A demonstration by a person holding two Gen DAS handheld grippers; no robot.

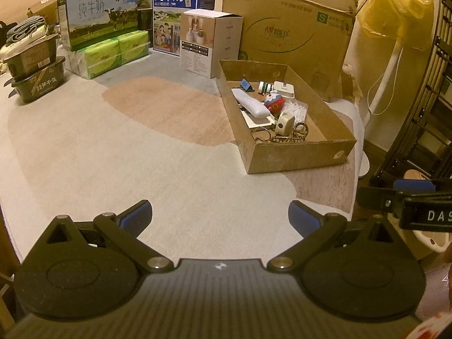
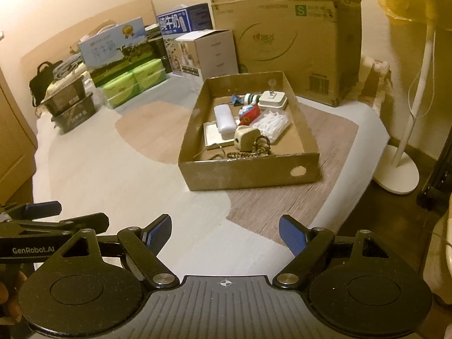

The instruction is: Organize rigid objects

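Setting: a pale rug [image 1: 118,169] with tan patches, boxes lined along the far wall.
Left gripper [image 1: 220,217]: jaws wide apart, nothing between the blue pads [image 1: 138,214]; it hangs over bare rug, well short of the tray.
Right gripper [image 2: 225,233]: jaws wide apart, empty; it hangs over the rug, near the front wall of the tray but not touching it.
Tray [image 2: 240,176]: a shallow open cardboard box on the rug, ahead of both grippers, with a round hole in its front wall.
Tray contents: the small items are gathered in the left and middle part; the right part of the floor is bare.
White case [image 2: 225,119]: long, rounded, lying on a flat white card.
Red toy [image 2: 248,113]: a round red and white figure, just beside the case.
Beige tape measure [image 2: 245,139]: near the front, touching a tangle of brown cord and rings [image 2: 261,145].
White picks [image 2: 272,123]: a loose heap right of the toy.
White square stand [image 2: 273,99]: at the back of the tray.
Small bottle [image 2: 252,97]: white with green bands, lying at the back beside a blue clip [image 2: 236,100].
Behind the tray: a big carton [image 2: 285,36], a white box [image 2: 210,52], milk cartons and green packs [image 1: 113,50].
Right of the tray: a white fan stand [image 2: 398,169] on a round base.
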